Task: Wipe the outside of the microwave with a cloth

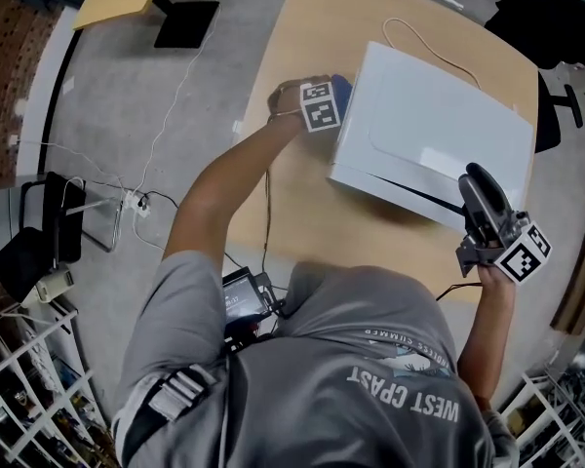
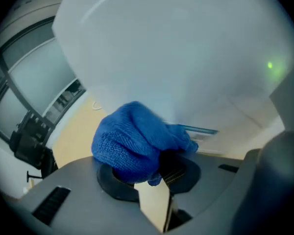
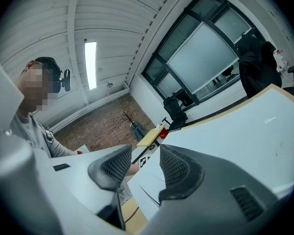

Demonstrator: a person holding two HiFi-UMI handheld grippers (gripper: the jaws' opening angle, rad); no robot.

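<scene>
Blue cloth [image 2: 132, 141] (pinched by left gripper [image 2: 154, 173]) touches microwave [image 1: 439, 135].

Bright, even light fills the head view. The white microwave [image 1: 439, 139] shows a pale glare patch on top, and a thin soft shadow lies on the surface [image 1: 302, 193] under its near edge. All three views bend and darken toward their corners. In the left gripper view the microwave is a washed-out blur carrying a green flare fleck [image 2: 270, 65], while the cloth [image 2: 132, 141] against it is sharp. In the right gripper view, a ceiling strip light [image 3: 90, 65] and windows [image 3: 206, 48] glare above the microwave.
</scene>
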